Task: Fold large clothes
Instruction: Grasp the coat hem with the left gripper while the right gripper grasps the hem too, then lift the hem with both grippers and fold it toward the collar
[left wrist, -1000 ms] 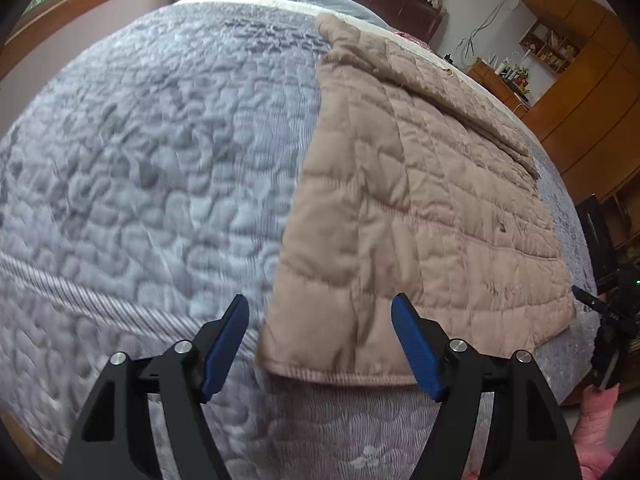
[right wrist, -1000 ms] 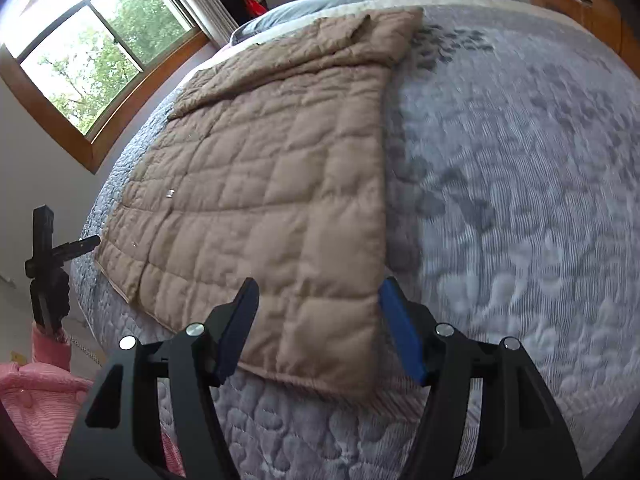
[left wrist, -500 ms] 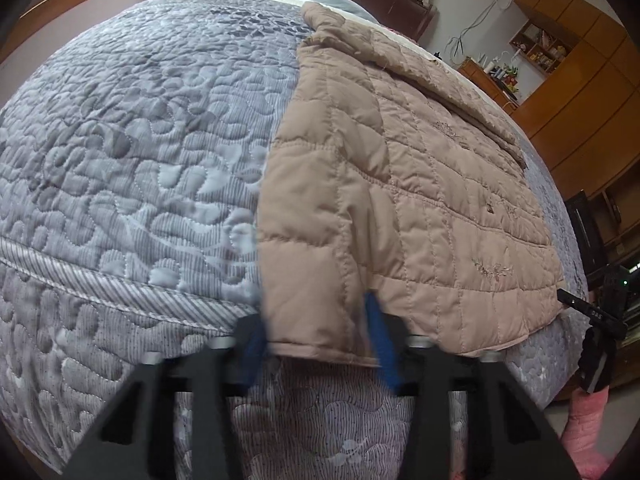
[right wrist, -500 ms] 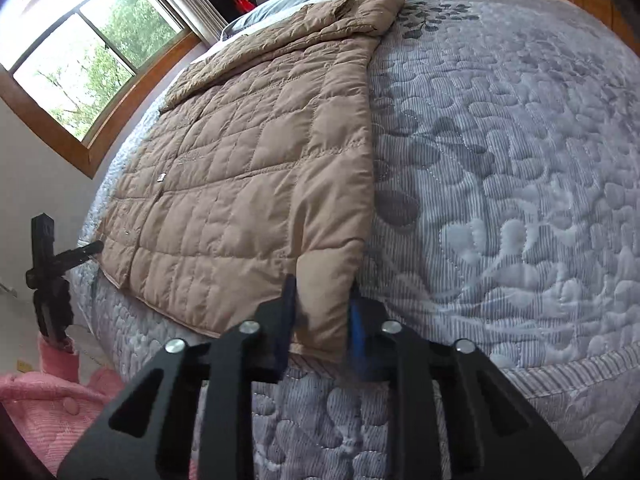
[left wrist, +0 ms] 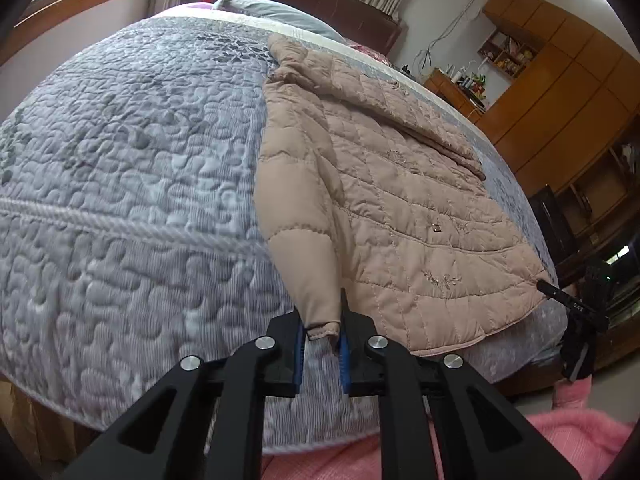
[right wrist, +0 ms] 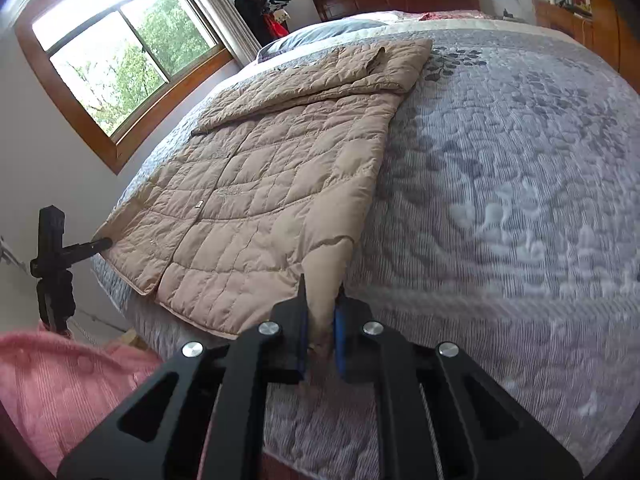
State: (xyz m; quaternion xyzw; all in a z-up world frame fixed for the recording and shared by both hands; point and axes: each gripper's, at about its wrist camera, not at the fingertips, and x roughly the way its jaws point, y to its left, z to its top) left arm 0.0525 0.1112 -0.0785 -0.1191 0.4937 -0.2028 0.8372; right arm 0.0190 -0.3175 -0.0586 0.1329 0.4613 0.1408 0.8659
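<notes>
A tan quilted padded jacket (left wrist: 392, 184) lies spread on the grey quilted bedspread (left wrist: 132, 168); it also shows in the right wrist view (right wrist: 272, 184). My left gripper (left wrist: 322, 334) is shut on the jacket's near left hem corner, lifted slightly off the bed. My right gripper (right wrist: 322, 334) is shut on the jacket's near right hem corner at the bed's front edge. The other gripper (left wrist: 580, 316) shows at the far right of the left wrist view, and at the far left of the right wrist view (right wrist: 56, 264).
The bedspread (right wrist: 500, 200) covers a large bed with pillows and a dark headboard (left wrist: 320, 8) at the far end. Wooden wardrobes (left wrist: 560, 92) stand at the right, a window (right wrist: 120, 52) at the left. Pink clothing (right wrist: 60, 384) is below the grippers.
Both grippers went from open around the jacket's near hem corners to shut on them. Both corners are now bunched and lifted a little, and both views have pulled back.
</notes>
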